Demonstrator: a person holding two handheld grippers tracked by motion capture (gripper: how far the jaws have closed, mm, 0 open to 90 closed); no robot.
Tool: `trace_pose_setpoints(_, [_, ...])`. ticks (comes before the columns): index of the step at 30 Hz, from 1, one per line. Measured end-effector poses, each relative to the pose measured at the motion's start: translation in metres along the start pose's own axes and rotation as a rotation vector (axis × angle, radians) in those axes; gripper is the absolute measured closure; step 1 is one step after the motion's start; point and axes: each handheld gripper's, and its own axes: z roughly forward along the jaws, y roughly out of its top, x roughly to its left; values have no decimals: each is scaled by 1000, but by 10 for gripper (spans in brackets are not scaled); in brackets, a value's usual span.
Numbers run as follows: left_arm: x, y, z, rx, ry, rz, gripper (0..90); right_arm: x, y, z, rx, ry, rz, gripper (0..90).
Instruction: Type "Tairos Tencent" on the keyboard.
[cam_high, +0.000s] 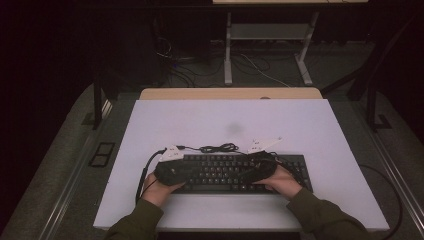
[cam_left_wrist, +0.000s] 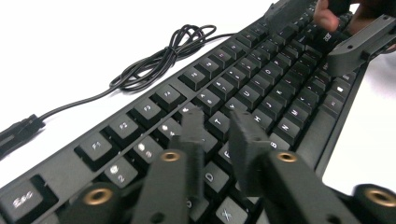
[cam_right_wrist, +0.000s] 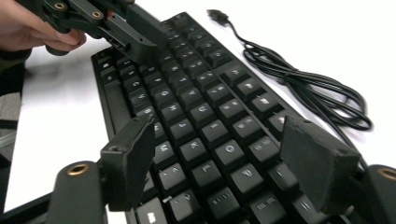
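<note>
Black jaws of the left gripper (cam_left_wrist: 215, 135) stand close together over the keyboard (cam_left_wrist: 261, 88), a narrow gap between the pads, nothing caught in it; tips hover just above the number and upper letter rows at the board's left end. Cannot tell whether a tip touches a key. Right gripper (cam_right_wrist: 219, 154): jaws spread wide, letter keys showing between them, nothing pinched. It hangs over the right half of the keyboard.

From the high view, left gripper (cam_high: 172, 167) sits at the board's left end, right gripper (cam_high: 262, 165) right of its middle, a hand behind each, green sleeves coming in from the bottom edge.

Keyboard black, white legends, lying flat and square to the near edge of the white table top (cam_high: 225, 120), in its near half. Its black cable (cam_high: 217, 148) lies in a loose coil on the table just beyond the keyboard's far edge, plug end (cam_right_wrist: 217, 15) resting on bare white surface.

Beyond the table: dark floor, legs of a pale metal stand (cam_high: 228, 50).
</note>
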Motion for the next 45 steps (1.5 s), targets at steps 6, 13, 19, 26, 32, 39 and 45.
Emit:
trace_pose_setpoints(6, [1,5,10,18,-23,10,878,-4,-6,-9,-24,-44,23,216])
trace_pose_setpoints(13, [-2,9,22,40,-45,29,891,-7,-12,-19,-33,-81,50,198])
trace_pose_setpoints(19, [-2,11,27,49,-48,32,891,-9,-17,-24,-39,-104,57,196])
trace_pose_setpoints(26, [-1,11,29,60,-50,34,892,-10,-18,-26,-47,-110,69,196])
trace_pose_setpoints(32, [-2,11,30,72,-43,34,893,-10,-18,-27,-48,-112,65,196])
trace_pose_setpoints(39, [-2,12,23,49,-47,31,891,-10,-18,-30,-53,-119,68,191])
trace_pose_setpoints(45, [-2,13,16,28,-47,23,783,-9,-21,-36,-70,-131,70,185])
